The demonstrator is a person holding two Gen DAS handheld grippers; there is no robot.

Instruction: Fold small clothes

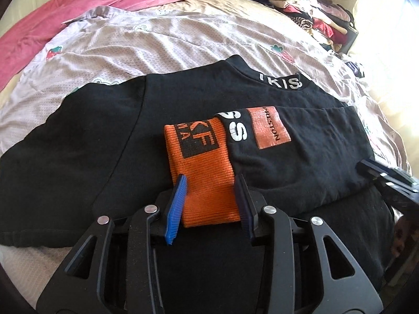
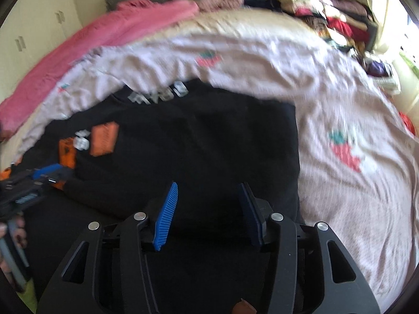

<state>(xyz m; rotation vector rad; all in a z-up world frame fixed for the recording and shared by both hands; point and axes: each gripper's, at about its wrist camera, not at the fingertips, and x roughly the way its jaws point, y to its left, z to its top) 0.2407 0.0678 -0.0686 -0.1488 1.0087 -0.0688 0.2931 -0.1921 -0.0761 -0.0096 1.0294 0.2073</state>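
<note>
A black shirt (image 1: 104, 136) lies spread on the bed, collar with white letters at the far side. Its right sleeve is folded in over the body, ending in an orange cuff (image 1: 204, 172) beside an orange patch (image 1: 269, 128). My left gripper (image 1: 210, 183) is open, its blue pads on either side of the cuff. My right gripper (image 2: 209, 191) is open and empty over the shirt's (image 2: 209, 136) right part; that view is blurred. The left gripper also shows at the left edge there (image 2: 39, 178), and the right gripper at the right edge of the left wrist view (image 1: 385, 175).
The bed has a pale sheet with strawberry prints (image 1: 170, 41). A pink blanket (image 1: 91, 2) lies at the far left. A pile of folded clothes (image 1: 314, 13) sits at the far right corner, also in the right wrist view (image 2: 335, 13).
</note>
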